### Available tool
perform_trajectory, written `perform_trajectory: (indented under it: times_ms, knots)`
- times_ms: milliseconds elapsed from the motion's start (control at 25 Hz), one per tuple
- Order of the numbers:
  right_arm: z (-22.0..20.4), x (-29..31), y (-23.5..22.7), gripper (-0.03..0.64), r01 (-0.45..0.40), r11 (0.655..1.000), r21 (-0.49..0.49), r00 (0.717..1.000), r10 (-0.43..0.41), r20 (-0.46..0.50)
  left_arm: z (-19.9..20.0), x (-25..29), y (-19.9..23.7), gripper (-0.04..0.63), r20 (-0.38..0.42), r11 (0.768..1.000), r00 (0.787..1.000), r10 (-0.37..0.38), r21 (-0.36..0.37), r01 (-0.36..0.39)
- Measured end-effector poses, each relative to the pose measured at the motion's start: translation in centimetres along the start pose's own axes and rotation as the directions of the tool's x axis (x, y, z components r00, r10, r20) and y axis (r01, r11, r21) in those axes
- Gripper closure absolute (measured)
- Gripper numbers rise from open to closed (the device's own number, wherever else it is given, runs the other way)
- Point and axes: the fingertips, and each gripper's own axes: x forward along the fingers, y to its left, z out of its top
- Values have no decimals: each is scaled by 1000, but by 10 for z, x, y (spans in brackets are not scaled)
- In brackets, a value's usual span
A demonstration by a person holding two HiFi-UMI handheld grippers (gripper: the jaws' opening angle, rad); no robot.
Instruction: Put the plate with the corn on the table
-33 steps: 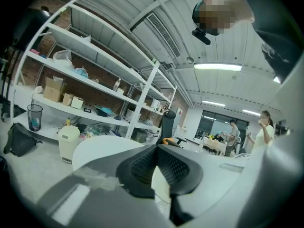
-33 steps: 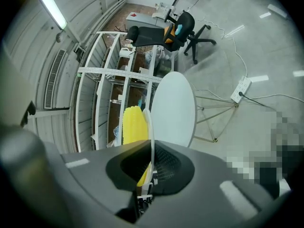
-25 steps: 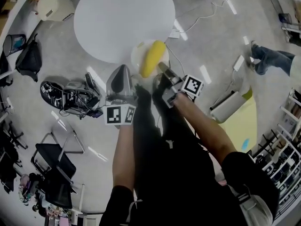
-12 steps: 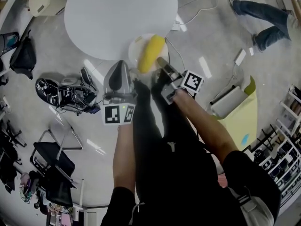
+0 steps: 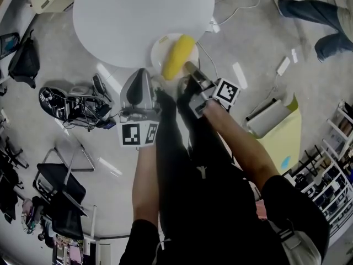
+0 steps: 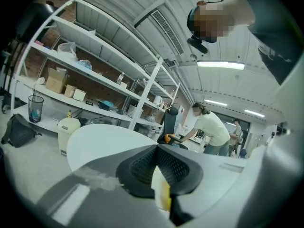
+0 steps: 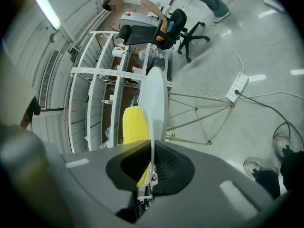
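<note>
Grey concrete floor (image 5: 248,43) runs right through the workshop, with a tangle of black cables (image 5: 71,106) on one side and a yellow sheet (image 5: 287,142) on the other. A round white table (image 5: 138,15) stands just ahead of the person holding the tongs.

The right gripper (image 5: 187,66) is pinched tight on the near rim of a round white plate (image 5: 159,47). In its own view the thin rim runs straight between the dark pads. A yellow corn cob (image 5: 178,57) lies across the plate. From above, the plate sits at the table's near edge and overlaps it. I can't tell whether it touches the top.

The left gripper (image 5: 142,76) hangs just beside the plate's left rim. Its jaws are drawn together and hold nothing I can see. Only a sliver of plate and corn shows through the slit between them.
</note>
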Motion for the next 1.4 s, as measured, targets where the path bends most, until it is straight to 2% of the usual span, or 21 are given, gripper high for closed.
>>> perform_trajectory:
  times_ms: [1400]
  knots:
    - [2, 22, -21, 595, 62, 998, 19, 998, -62, 11, -10, 21, 5, 591, -16, 999, 1000, -7, -34, 6]
